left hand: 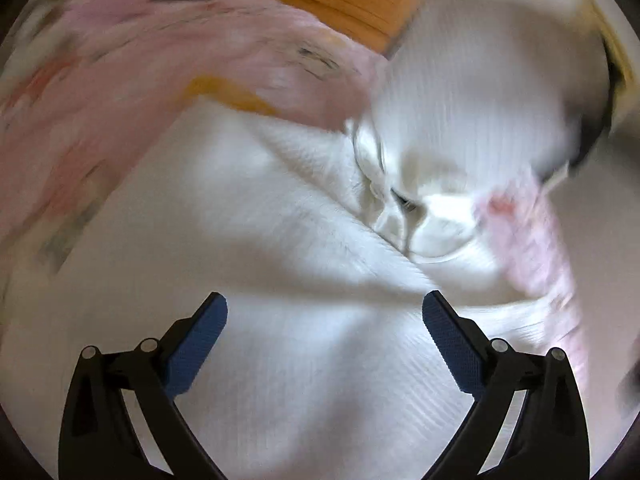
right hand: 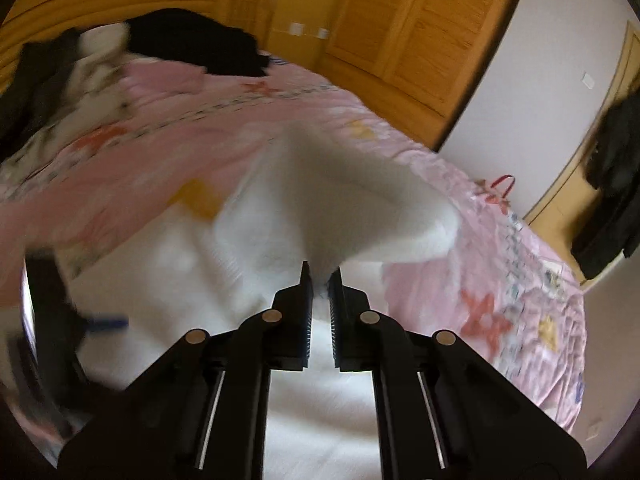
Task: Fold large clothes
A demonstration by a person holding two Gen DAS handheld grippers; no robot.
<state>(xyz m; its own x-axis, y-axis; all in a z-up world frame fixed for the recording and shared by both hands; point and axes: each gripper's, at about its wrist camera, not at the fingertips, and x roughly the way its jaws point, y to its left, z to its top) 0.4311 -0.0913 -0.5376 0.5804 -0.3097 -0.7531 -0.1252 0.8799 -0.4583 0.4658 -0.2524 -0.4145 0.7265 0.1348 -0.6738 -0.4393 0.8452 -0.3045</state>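
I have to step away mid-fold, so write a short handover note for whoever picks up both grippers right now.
Left gripper: open, empty, hovering over the white ribbed knit garment.
Right gripper: shut on a lifted part of that garment, raising it off the pink patterned bedspread.
Done: one part gripped and lifted. The frames are blurred.
Left: lay that part down, then finish and flatten the folds; the garment looks rumpled.

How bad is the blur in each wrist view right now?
Left wrist: heavy motion smear across the white garment and pink bedspread; only the open left hand-held gripper is sharp. Right wrist: lifted garment and left side smeared, wardrobe fairly crisp.
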